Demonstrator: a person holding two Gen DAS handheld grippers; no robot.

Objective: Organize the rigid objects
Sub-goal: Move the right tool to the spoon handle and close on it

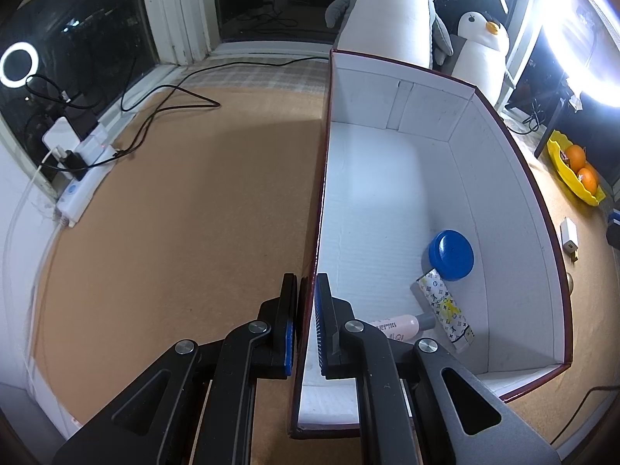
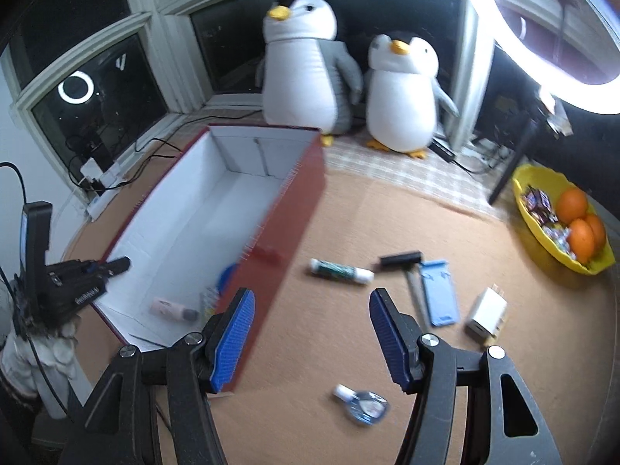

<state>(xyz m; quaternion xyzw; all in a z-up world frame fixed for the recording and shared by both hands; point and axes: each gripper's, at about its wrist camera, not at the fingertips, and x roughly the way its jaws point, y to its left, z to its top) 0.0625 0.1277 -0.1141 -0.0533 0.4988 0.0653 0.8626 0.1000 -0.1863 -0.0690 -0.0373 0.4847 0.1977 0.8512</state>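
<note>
A long box (image 1: 323,178), dark red outside and white inside, lies on the cork-coloured table. My left gripper (image 1: 306,283) is shut on the box's near left wall, one finger on each side of it. In the box lie a blue round lid (image 1: 451,254), a small patterned carton (image 1: 445,310) and a pink tube (image 1: 399,327). My right gripper (image 2: 311,294) is open with nothing between its fingers, above the table just right of the box (image 2: 294,209). Ahead of it lie a white and green tube (image 2: 341,270), a black-headed razor (image 2: 401,259), a blue stand (image 2: 440,290) and a white charger (image 2: 486,312). A small clear bottle (image 2: 362,403) lies below it.
Two plush penguins (image 2: 302,62) stand behind the box by the window. A yellow bowl (image 2: 542,232) with oranges and sweets sits at the right edge. A power strip with cables (image 1: 77,178) lies at the left. A ring light (image 2: 542,38) glares at the upper right.
</note>
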